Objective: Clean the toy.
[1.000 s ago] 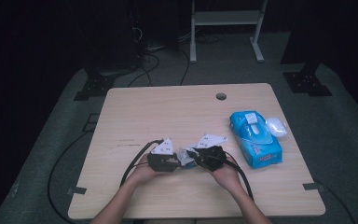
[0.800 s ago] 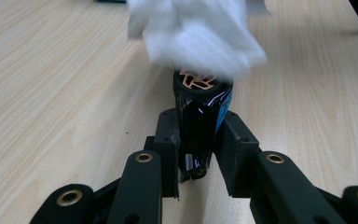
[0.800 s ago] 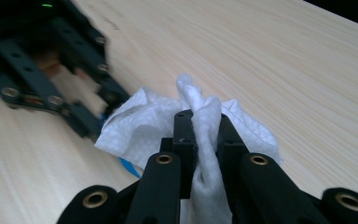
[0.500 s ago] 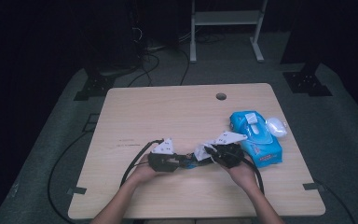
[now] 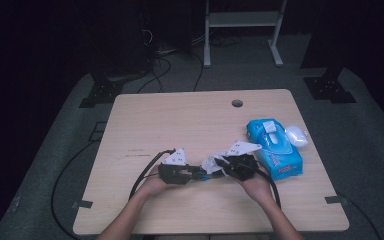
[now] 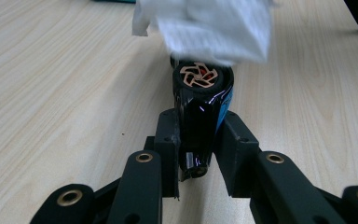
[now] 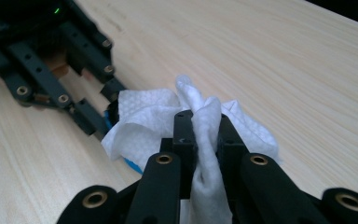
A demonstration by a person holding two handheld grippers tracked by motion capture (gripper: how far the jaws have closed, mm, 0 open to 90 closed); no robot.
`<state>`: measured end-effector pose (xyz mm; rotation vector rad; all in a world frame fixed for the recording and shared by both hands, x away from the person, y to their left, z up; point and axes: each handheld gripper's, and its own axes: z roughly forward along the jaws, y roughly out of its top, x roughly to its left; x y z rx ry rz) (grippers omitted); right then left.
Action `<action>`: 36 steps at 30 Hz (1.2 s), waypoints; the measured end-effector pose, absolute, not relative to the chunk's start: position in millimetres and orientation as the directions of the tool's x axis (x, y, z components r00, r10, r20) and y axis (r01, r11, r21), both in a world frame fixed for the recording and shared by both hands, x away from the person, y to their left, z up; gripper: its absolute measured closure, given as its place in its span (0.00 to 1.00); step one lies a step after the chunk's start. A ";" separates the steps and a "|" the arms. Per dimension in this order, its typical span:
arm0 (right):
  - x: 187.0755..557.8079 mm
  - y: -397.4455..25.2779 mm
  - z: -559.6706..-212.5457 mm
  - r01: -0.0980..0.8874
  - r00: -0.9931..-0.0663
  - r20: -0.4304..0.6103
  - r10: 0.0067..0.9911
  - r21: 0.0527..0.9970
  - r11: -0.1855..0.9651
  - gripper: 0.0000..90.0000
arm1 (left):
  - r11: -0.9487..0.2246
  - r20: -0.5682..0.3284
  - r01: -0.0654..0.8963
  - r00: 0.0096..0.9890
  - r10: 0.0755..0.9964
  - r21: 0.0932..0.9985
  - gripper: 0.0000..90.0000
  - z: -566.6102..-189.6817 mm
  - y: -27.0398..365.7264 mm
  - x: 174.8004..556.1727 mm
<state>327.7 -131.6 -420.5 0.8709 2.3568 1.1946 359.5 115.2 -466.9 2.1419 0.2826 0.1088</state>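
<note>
Wooden bench (image 5: 180, 120) seen from above, with a round cable hole (image 5: 237, 103) near its far edge. At the right side lies a blue pack of wet wipes (image 5: 275, 150), and a small white object (image 5: 296, 135) touches the pack's far right corner. Near the front edge, at mid-width, the left gripper (image 5: 196, 173) and the right gripper (image 5: 219, 165) meet tip to tip. In the left gripper view, the left gripper (image 6: 199, 140) has its jaws closed on a black toy car with blue trim (image 6: 200, 112); the car stands on end between the jaws, body pinched from both sides, an orange-spoked wheel (image 6: 198, 75) facing the camera. In the right gripper view, the right gripper (image 7: 206, 135) has its jaws closed on a bunched white wipe (image 7: 205, 126); the fold rises between the jaws and the rest spreads beyond them, draped against the car's far end.
</note>
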 end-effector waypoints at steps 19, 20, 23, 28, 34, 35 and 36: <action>330.3 -171.2 -423.3 0.399 -0.667 -0.053 0.743 0.817 0.416 0.91 | -0.536 -0.027 0.154 0.971 0.237 0.830 0.79 -466.6 114.7 360.2; 331.0 -173.8 -423.6 0.403 -0.662 -0.051 0.748 0.817 0.413 0.91 | -0.538 -0.025 0.152 0.971 0.236 0.829 0.79 -466.5 114.8 360.1; 335.3 -187.2 -423.6 0.439 -0.612 -0.062 0.789 0.803 0.404 0.91 | -0.538 -0.026 0.152 0.972 0.235 0.829 0.79 -466.5 114.8 360.1; 334.2 -196.8 -420.0 0.443 -0.598 -0.026 0.801 0.822 0.358 0.91 | -0.537 -0.027 0.153 0.972 0.235 0.830 0.79 -466.6 114.7 360.4; 331.9 -173.3 -421.5 0.406 -0.673 -0.015 0.739 0.828 0.387 0.90 | -0.536 -0.026 0.152 0.972 0.235 0.830 0.79 -466.8 114.5 360.3; 331.6 -170.5 -422.2 0.407 -0.677 -0.021 0.736 0.822 0.398 0.90 | -0.536 -0.026 0.152 0.972 0.234 0.830 0.79 -466.8 114.5 360.4; 331.8 -170.0 -423.0 0.406 -0.677 -0.029 0.735 0.819 0.406 0.90 | -0.537 -0.026 0.152 0.972 0.235 0.830 0.79 -466.8 114.5 360.2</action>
